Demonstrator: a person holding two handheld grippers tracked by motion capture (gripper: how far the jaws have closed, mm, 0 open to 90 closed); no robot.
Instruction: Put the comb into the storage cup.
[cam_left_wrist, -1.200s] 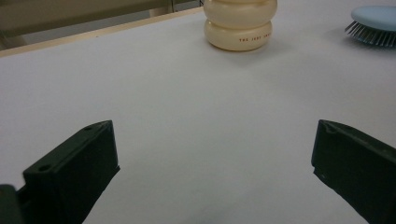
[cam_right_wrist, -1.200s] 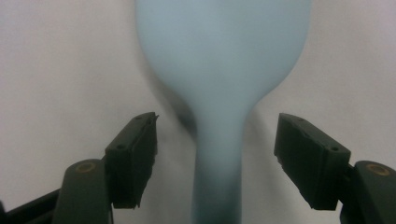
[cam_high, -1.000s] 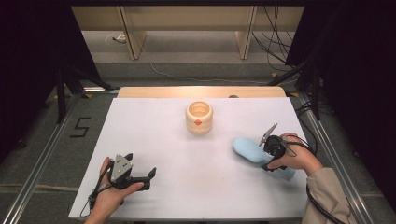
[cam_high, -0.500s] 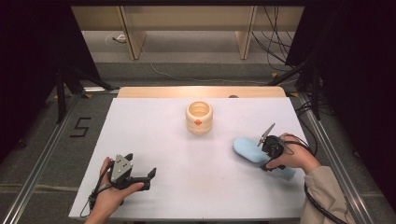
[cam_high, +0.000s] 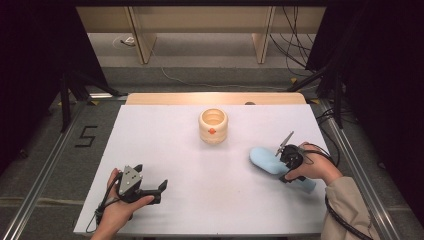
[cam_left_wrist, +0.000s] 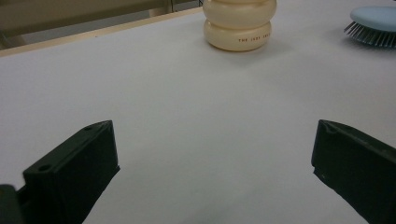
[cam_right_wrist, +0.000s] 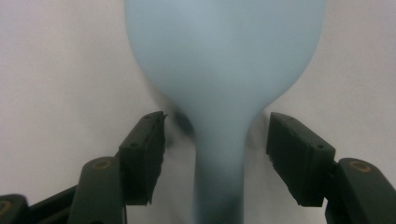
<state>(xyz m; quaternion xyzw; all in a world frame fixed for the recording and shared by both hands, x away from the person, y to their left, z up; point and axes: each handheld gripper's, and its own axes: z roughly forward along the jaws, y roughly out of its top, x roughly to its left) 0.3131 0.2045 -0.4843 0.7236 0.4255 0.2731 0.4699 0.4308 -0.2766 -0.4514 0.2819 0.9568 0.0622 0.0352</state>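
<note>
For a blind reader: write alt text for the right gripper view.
A pale blue hairbrush lies bristles down on a white table, its narrow handle running between the two black jaws of the right gripper. The jaws have just been closing but stand clear of the handle on both sides.

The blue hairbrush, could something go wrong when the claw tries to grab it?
Maybe. The right claw has just been closing around the hairbrush handle, but gaps remain on both sides, so no grip yet. The handle looks thin and smooth, so it might slip or twist. The brush lies bristles-down, so it could rock. If it slides, it might bump the cream jar.
</note>
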